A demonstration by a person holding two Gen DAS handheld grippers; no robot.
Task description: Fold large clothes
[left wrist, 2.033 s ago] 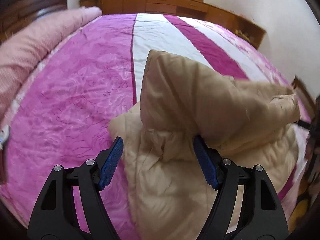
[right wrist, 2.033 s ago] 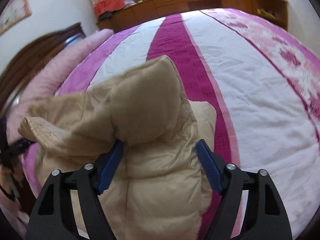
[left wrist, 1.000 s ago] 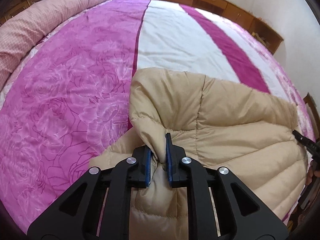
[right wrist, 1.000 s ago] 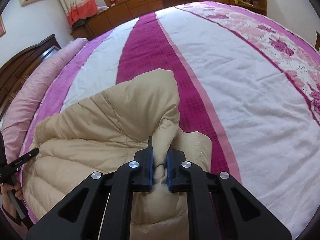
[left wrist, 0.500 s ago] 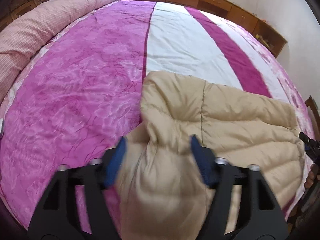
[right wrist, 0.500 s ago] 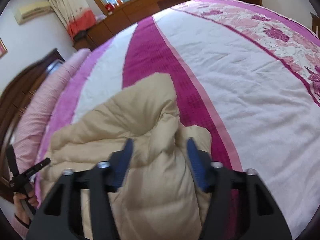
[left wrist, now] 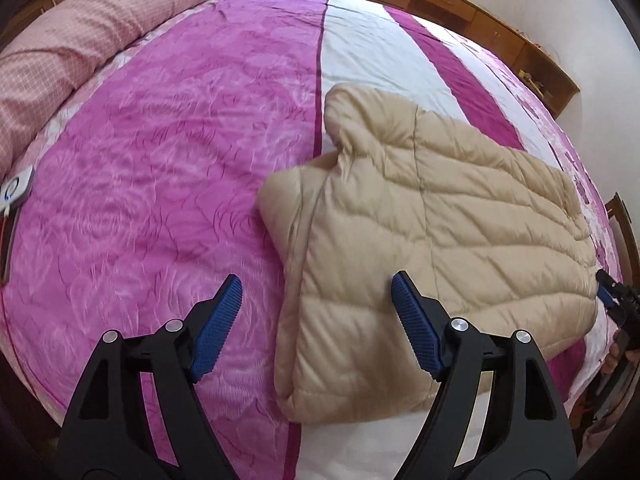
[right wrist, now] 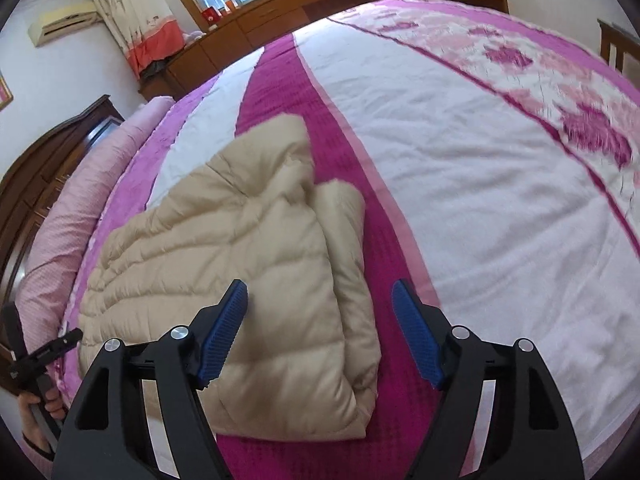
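No readable text, label, brand, number or sign anywhere in either wrist view.

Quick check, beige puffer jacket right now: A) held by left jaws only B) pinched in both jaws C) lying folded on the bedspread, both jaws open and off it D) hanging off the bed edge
C: the beige puffer jacket lies folded on the bedspread, and both the left gripper and the right gripper show jaws spread wide, just opened, with no fabric pinched.

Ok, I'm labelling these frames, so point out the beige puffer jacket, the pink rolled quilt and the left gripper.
beige puffer jacket (left wrist: pixel 460 216): left wrist view, quilted top panel.
pink rolled quilt (left wrist: pixel 92 28): left wrist view, middle of the roll.
left gripper (left wrist: pixel 316 320): left wrist view, midway between its open fingertips.
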